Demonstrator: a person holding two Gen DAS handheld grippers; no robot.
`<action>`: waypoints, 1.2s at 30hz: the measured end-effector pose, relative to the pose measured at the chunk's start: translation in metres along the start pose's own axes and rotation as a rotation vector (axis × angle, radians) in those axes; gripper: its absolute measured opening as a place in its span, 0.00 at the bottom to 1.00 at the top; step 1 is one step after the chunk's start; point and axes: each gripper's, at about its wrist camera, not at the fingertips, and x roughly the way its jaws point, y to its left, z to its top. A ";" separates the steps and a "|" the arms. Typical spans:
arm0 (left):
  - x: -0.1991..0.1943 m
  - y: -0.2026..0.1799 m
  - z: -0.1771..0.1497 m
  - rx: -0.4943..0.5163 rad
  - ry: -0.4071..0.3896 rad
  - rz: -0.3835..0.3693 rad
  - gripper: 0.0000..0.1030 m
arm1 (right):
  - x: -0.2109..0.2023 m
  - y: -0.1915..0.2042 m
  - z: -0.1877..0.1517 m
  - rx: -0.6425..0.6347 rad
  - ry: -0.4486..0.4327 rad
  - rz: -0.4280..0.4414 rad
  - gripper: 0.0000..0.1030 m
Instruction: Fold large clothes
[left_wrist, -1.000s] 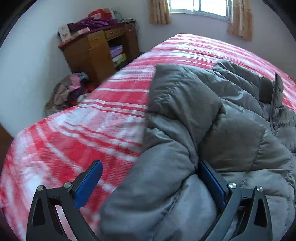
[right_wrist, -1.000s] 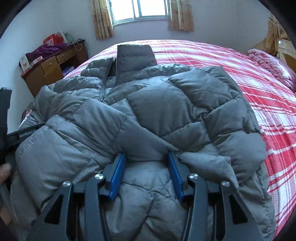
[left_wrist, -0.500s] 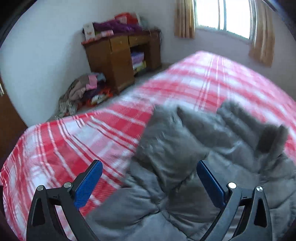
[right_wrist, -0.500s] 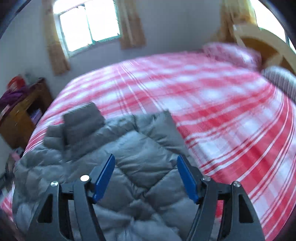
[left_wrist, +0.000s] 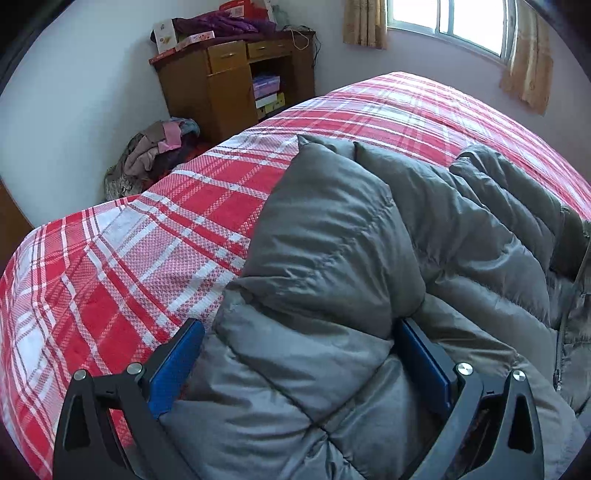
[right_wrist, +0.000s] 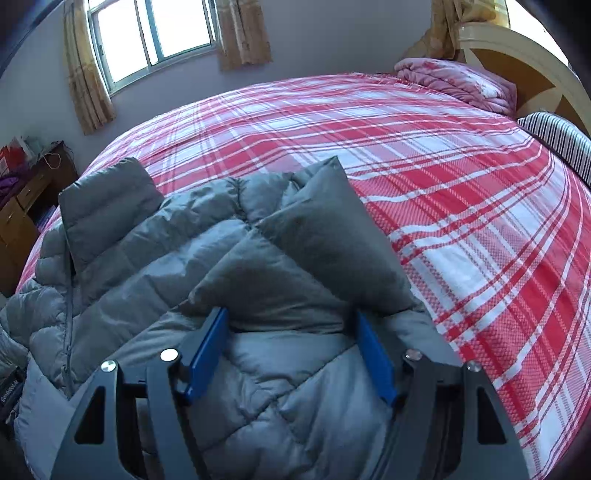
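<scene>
Right wrist: grey puffer jacket (right_wrist: 155, 258) (quilted) bunched on bed (right_wrist: 461, 192).

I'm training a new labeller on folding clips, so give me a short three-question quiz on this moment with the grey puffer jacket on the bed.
1. True or false: the grey quilted puffer jacket lies on a red-and-white plaid bedspread.
2. Which stands beside the bed in the left wrist view: A) brown wooden desk, B) metal shelf, C) fridge?
3. Fill in: padded jacket fabric bulges between the blue pads of the left gripper and the right gripper, whose jaws stand ____.

Key: 1 true; 2 A; 3 wide (the right gripper's have just been opening).
</scene>
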 end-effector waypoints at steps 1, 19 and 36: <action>0.000 -0.001 0.000 0.001 0.000 0.002 0.99 | 0.001 0.000 0.000 -0.002 0.004 -0.001 0.72; -0.056 0.020 0.045 0.099 -0.017 -0.196 0.99 | -0.007 0.003 0.012 -0.116 0.117 0.087 0.89; 0.012 -0.090 0.176 0.065 0.086 -0.390 0.99 | 0.013 0.062 0.140 -0.107 0.096 0.291 0.94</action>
